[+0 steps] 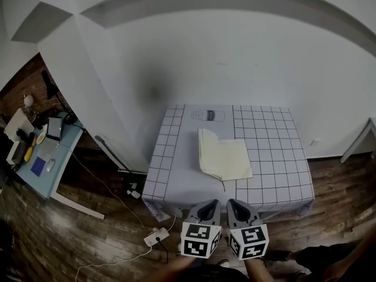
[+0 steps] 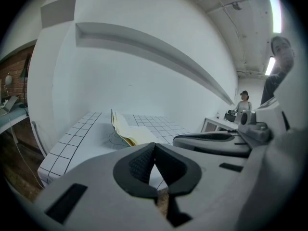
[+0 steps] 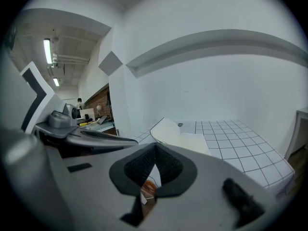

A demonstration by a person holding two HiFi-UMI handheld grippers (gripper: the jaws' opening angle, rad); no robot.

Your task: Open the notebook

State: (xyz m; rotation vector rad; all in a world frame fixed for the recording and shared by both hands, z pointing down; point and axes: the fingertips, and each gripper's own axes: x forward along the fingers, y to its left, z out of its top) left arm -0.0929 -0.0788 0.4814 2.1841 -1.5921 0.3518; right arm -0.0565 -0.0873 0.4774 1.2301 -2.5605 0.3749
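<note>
Cream-paged open notebook (image 1: 224,159) lies flat mid-way across the white grid-cloth surface (image 1: 273,135). Its left leaf is tilted up and a thin ribbon trails toward the near edge. Judging by that, the opening step looks done.

Left gripper (image 1: 205,207): fingers (image 2: 137,165) clenched tip to tip, nothing between them. Right gripper (image 1: 239,206): fingers (image 3: 171,165) also clenched and empty. Both hang side by side just off the near edge, well apart from the notebook.

Next move, if any: press the raised leaf flat. That needs a reach forward over the near edge with fingers released or used as a pusher.

Room: bare cloth all round the notebook, with wide margins to the right and far edges. White wall sits behind. Blue desk (image 1: 44,163) stands well off to the left, so it is no obstruction.
</note>
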